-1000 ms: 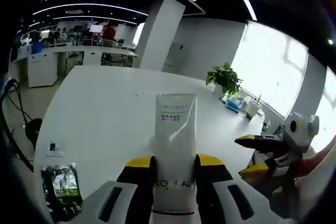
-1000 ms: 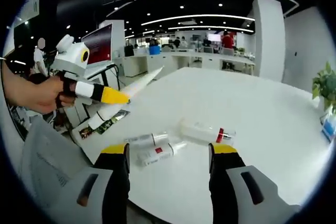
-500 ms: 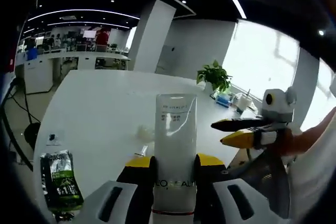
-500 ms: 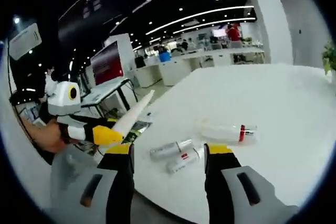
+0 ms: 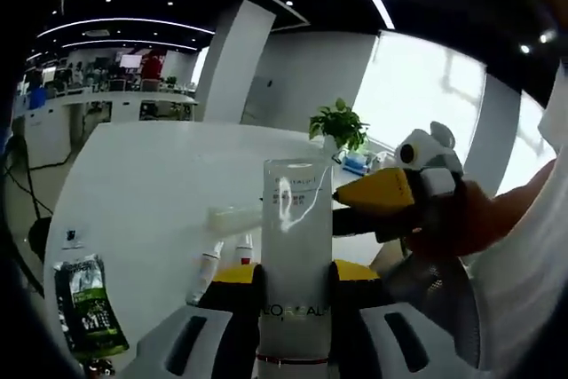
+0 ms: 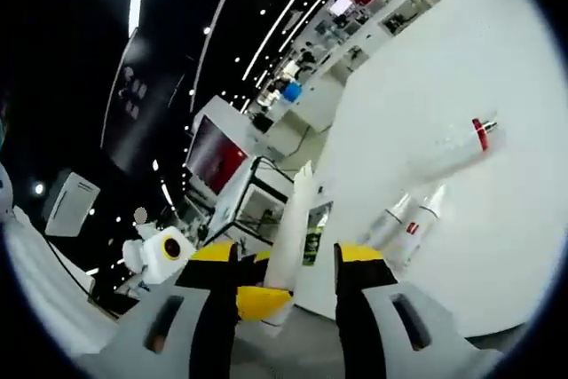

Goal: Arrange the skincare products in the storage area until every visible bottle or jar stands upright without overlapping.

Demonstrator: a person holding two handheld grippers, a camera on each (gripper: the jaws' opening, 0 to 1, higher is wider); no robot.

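The left gripper (image 5: 293,286) pinched a white tube (image 5: 296,255) upright above the white table (image 5: 160,175). The right gripper (image 6: 282,259), jaws spread, flanked that tube. At its two o'clock, three bottles (image 6: 417,215) lay on their sides.

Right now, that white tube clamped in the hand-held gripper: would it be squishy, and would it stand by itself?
Probably squishy: the white tube tapers to a flat sealed end, like soft plastic. It looks light, since the left hand-held gripper holds it upright by its lower end. It could tip easily on the white table, being tall and narrow.
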